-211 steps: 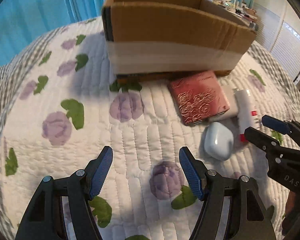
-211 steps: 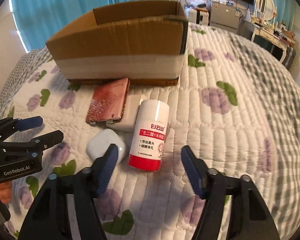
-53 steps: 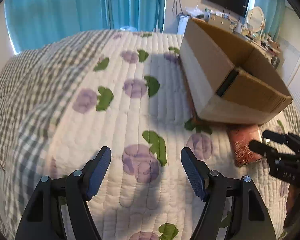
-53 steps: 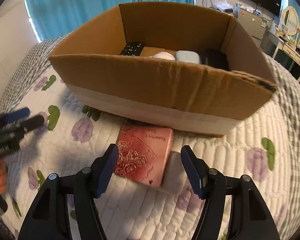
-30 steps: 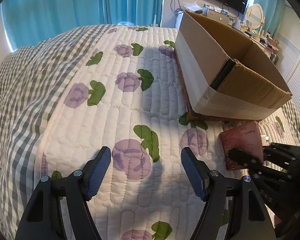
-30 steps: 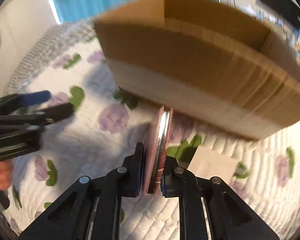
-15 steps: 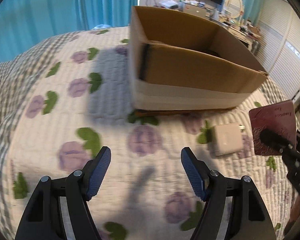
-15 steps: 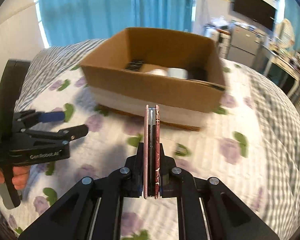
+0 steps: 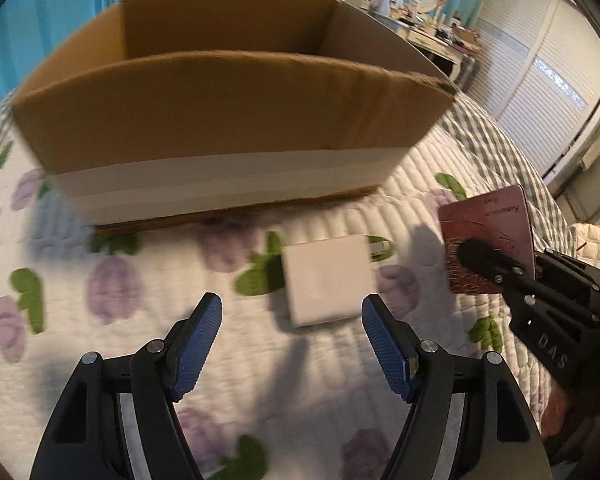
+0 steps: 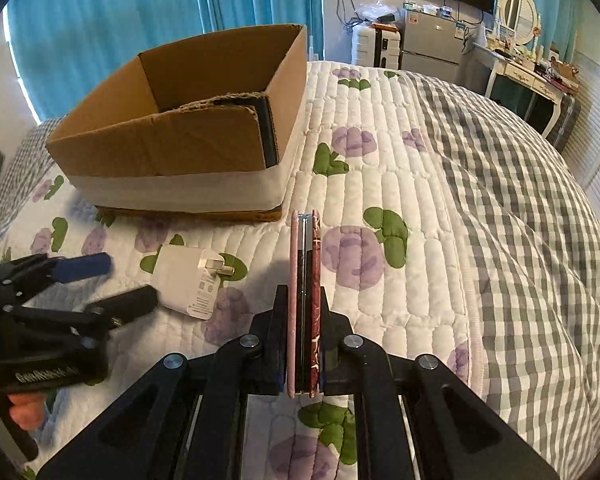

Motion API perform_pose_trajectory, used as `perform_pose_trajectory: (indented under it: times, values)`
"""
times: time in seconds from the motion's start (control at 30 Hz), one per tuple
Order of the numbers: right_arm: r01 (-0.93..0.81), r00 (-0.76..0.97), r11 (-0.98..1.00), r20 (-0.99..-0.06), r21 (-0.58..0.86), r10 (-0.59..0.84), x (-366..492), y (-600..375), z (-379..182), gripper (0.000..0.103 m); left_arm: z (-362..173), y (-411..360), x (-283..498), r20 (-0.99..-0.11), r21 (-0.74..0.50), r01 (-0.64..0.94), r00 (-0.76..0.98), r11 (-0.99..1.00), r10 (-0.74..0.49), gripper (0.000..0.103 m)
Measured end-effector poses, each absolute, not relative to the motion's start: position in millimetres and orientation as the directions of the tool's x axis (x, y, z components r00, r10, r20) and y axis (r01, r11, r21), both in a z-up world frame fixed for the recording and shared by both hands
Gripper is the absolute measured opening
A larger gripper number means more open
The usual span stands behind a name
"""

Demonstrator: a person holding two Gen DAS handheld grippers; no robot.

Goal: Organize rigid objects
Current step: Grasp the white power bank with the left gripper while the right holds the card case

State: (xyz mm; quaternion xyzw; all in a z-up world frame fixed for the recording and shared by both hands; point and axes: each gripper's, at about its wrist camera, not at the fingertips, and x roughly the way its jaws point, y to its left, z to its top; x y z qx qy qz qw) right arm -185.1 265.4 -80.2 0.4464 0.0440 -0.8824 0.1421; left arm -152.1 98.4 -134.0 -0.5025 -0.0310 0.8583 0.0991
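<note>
My right gripper [image 10: 304, 340] is shut on a flat pink-red case with a rose pattern [image 10: 305, 264], held on edge above the quilt; it also shows in the left wrist view [image 9: 490, 236]. A white charger block [image 9: 328, 280] lies flat on the quilt, just ahead of my open, empty left gripper [image 9: 292, 336]. In the right wrist view the charger [image 10: 190, 280] sits beside the left gripper [image 10: 108, 284]. An open cardboard box [image 9: 220, 120] stands behind it; its inside is hidden from here.
The bed is covered by a white quilt with purple flowers [image 10: 352, 256] and a grey checked blanket [image 10: 520, 208] to the right. Teal curtains, a fridge and a dresser stand beyond the bed.
My right gripper has closed on the pink-red case, lifted it off the charger and carried it right. My left gripper has swung round to face the charger and box.
</note>
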Motion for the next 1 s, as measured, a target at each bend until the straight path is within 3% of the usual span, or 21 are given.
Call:
perform_pose_trajectory:
  times: [0.37, 0.47, 0.5, 1.0]
  values:
    - [0.307, -0.547, -0.949, -0.802, 0.076, -0.242, -188, 271, -90, 0.01, -155, 120, -177, -0.867, -0.116, -0.179, -0.461, -0.977, 0.188, 0.075]
    - [0.309, -0.553, -0.948, -0.797, 0.077, -0.244, -187, 271, -89, 0.01, -150, 123, -176, -0.857, -0.085, -0.215, -0.483, -0.973, 0.181, 0.069]
    - [0.31, -0.557, -0.948, -0.795, 0.07, -0.241, -186, 269, -89, 0.01, -148, 123, -175, -0.854, -0.09, -0.229, -0.482, -0.969, 0.193, 0.057]
    - [0.326, -0.599, -0.945, -0.771, 0.009, -0.214, -165, 247, -56, 0.01, -102, 84, -146, -0.839, -0.146, -0.222, -0.488, -0.964, 0.24, 0.051]
